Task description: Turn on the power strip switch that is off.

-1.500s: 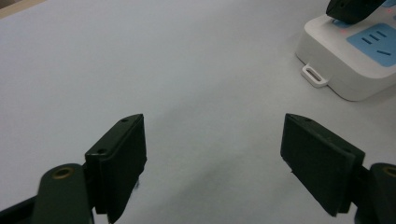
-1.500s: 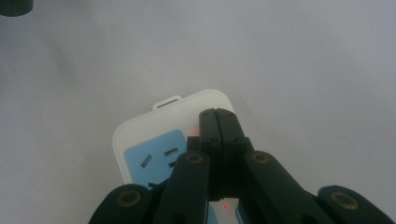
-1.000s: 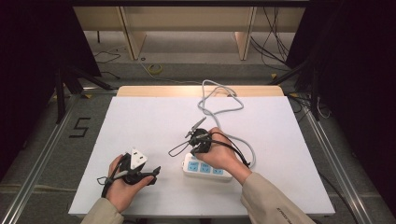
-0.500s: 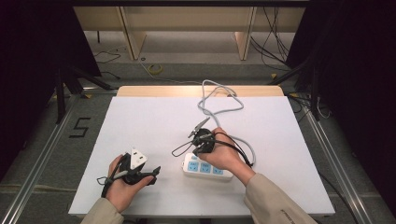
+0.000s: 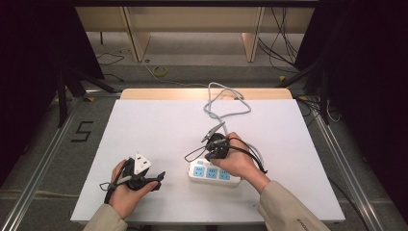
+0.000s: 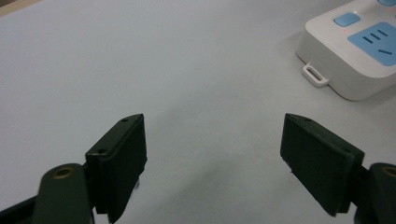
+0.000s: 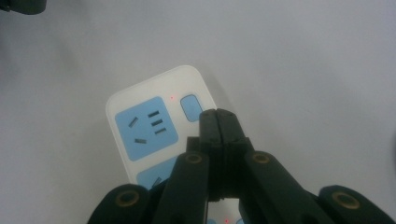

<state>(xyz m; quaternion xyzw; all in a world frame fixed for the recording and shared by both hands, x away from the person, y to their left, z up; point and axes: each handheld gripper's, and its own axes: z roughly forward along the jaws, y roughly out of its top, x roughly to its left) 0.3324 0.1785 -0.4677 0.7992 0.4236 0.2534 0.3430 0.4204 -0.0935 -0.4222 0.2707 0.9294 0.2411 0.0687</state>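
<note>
A white power strip (image 5: 211, 174) with blue sockets lies on the white table (image 5: 159, 125), near the front. My right gripper (image 5: 211, 155) hovers over it, pointing down. In the right gripper view the right gripper (image 7: 218, 116) is shut with nothing between its jaws, its tips just over the strip (image 7: 140, 126) beside a blue switch button (image 7: 189, 107); a small red light (image 7: 172, 98) glows there. My left gripper (image 5: 161, 175) rests low at the front left, aimed at the strip's end. Its jaws stand wide open and empty (image 6: 212, 140), with the strip (image 6: 355, 51) ahead to the right.
The strip's grey cable (image 5: 226, 103) loops across the far middle of the table and drops over the back edge. Thin black gripper cables (image 5: 250, 154) trail beside the right hand. Dark floor and stands surround the table.
The right hand with its shut gripper has drifted slightly to the right above the power strip. The left hand has stayed put.
</note>
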